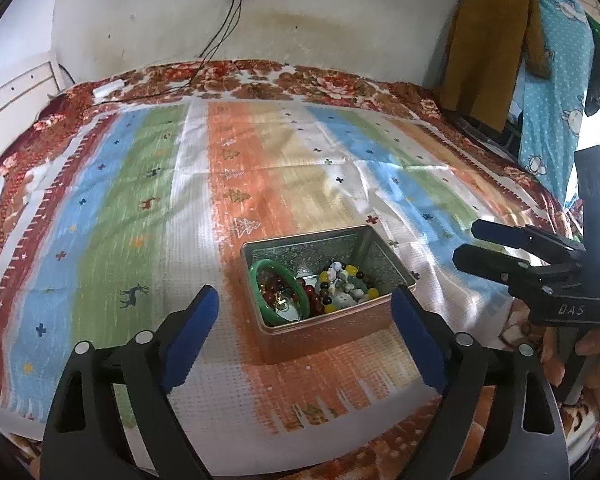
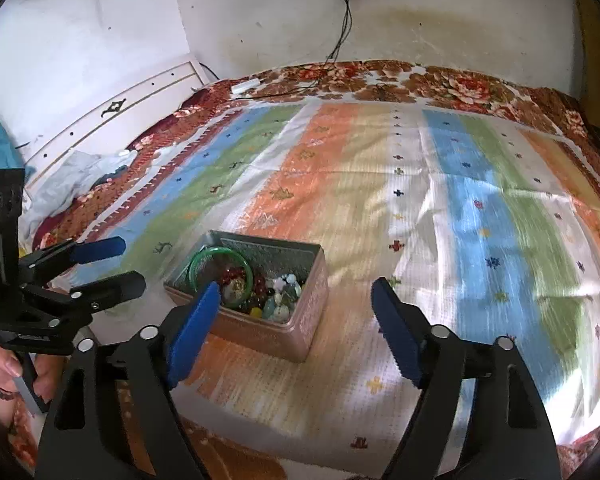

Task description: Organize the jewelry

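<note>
An open pink metal tin [image 1: 326, 330] sits on the striped cloth [image 1: 140, 208] and holds a green bangle [image 1: 260, 280] and several bead bracelets [image 1: 340, 284]. My left gripper [image 1: 304, 316] is open and empty, its blue pads on either side of the tin's near wall, above it. My right gripper [image 2: 296, 312] is open and empty, just right of the tin [image 2: 300, 320], with the bangle [image 2: 204, 258] behind its left pad. Each gripper also shows in the other's view: the right one [image 1: 466, 246], the left one [image 2: 134, 264].
The striped cloth [image 2: 460, 220] covers a bed with a floral blanket [image 1: 260, 80]. A white charger and cable [image 1: 108, 88] lie at the far edge. Clothes [image 1: 500, 48] hang at the right. A headboard [image 2: 112, 120] and crumpled cloth [image 2: 72, 184] are on the left.
</note>
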### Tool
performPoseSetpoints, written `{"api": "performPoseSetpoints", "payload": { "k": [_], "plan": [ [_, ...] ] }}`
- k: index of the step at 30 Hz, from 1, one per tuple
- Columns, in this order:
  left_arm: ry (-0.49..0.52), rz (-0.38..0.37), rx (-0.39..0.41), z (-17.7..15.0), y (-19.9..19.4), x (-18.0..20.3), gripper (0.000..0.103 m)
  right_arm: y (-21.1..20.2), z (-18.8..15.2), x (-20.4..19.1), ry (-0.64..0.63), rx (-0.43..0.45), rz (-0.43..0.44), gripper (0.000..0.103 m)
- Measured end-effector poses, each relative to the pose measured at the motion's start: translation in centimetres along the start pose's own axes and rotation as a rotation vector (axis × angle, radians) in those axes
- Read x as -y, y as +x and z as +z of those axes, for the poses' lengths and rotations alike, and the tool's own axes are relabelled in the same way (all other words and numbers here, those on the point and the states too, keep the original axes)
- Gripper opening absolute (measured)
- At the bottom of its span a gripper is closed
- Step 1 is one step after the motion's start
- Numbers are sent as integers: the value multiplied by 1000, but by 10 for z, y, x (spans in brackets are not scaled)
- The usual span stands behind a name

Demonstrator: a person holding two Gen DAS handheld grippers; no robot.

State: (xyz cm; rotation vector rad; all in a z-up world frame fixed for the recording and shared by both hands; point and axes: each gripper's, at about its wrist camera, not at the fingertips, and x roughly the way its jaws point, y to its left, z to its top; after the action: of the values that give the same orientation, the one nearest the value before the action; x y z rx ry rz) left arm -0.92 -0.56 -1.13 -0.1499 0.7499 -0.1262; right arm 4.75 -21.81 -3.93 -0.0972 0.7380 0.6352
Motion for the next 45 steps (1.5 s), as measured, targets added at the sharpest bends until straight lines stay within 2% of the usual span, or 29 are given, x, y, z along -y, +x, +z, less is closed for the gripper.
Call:
{"api": "performPoseSetpoints", "payload": {
  "k": [6, 16, 20, 28, 32, 45],
  "plan": [
    [15, -1, 23, -4, -6, 4, 97, -8, -5, -7, -29, 28, -9, 90],
    [20, 39, 51, -8, -13, 7, 97, -17, -8, -3, -17, 72, -17, 93],
    [29, 78, 64, -9, -14, 9, 97, -13, -10, -7, -38, 62, -22, 93],
    [17, 109, 91, -8, -18, 6, 97, -7, -12, -6, -26, 36, -11, 93],
    [29, 111, 123, -9, -24, 9, 97, -5, -12, -7, -29, 27, -17, 93],
    [13, 106, 124, -8, -25, 8, 97, -1, -14, -10, -34, 8, -19, 93]
  ]
}}
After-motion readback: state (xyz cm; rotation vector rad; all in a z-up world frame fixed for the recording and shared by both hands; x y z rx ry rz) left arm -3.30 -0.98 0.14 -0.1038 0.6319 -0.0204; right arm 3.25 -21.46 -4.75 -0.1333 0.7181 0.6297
